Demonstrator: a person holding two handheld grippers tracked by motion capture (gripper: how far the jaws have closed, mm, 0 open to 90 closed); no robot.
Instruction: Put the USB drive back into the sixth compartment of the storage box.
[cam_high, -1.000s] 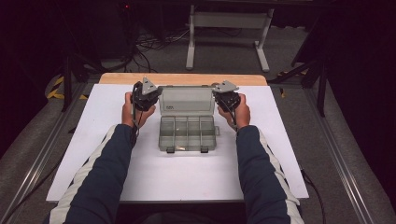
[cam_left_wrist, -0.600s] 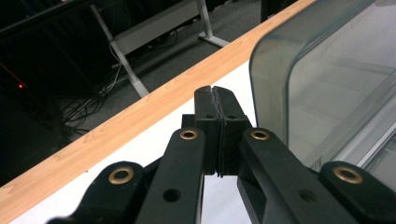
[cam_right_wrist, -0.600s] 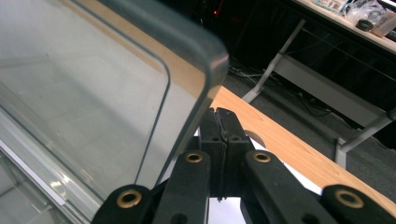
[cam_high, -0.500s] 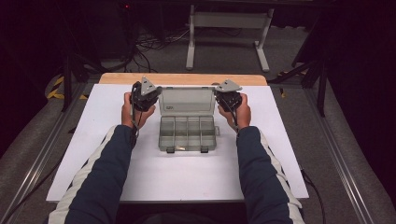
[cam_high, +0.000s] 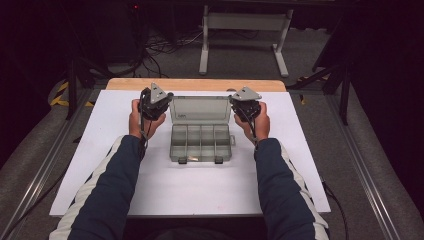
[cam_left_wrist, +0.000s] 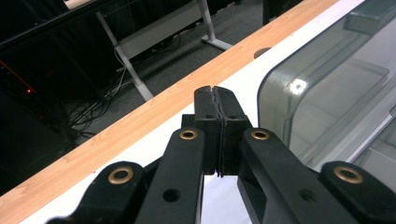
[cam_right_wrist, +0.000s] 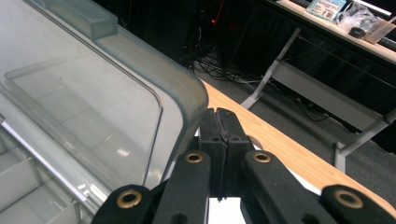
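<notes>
While unchanged, box (cam_high: 201, 129) between closed tools.

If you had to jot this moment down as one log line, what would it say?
organizer box: open, lid up | left gripper: shut, beside lid's left edge | right gripper: shut, beside lid's right edge | nothing held

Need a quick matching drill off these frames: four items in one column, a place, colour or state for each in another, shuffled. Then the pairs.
Items:
1. organizer box lid
2. left gripper
3. table's far edge strip
4. right gripper

Descriptions:
A. bare wood colour
B. shut, beside the lid's left end
C. open, tilted back, translucent grey
D. shut, beside the lid's right end

Pairs: 1-C, 2-B, 3-A, 4-D
</notes>
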